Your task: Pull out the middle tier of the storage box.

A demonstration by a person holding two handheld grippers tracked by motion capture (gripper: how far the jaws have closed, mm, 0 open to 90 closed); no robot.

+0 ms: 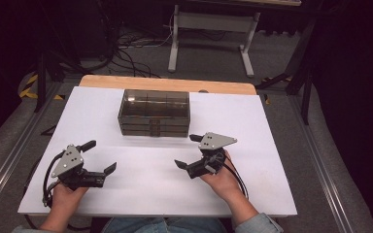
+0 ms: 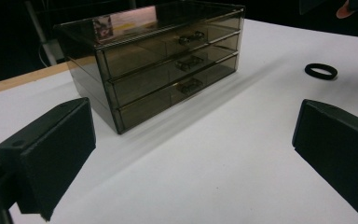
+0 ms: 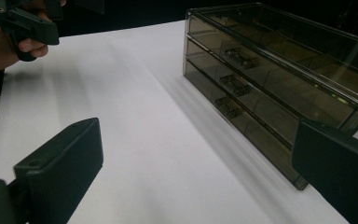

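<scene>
Both tools, left [image 1: 96,158] and right [image 1: 188,151], hovered with jaws apart, holding nothing, near the smoked three-drawer organizer [image 1: 154,112] mid-tabletop [image 1: 272,145]. Its light plastic body could probably slide if one drawer handle were tugged unbraced.

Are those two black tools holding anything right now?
No. The left tool and right tool are both open and empty, short of the drawer box.

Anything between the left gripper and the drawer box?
No. In the left gripper view, bare white table runs from the left gripper to the drawer box.
</scene>
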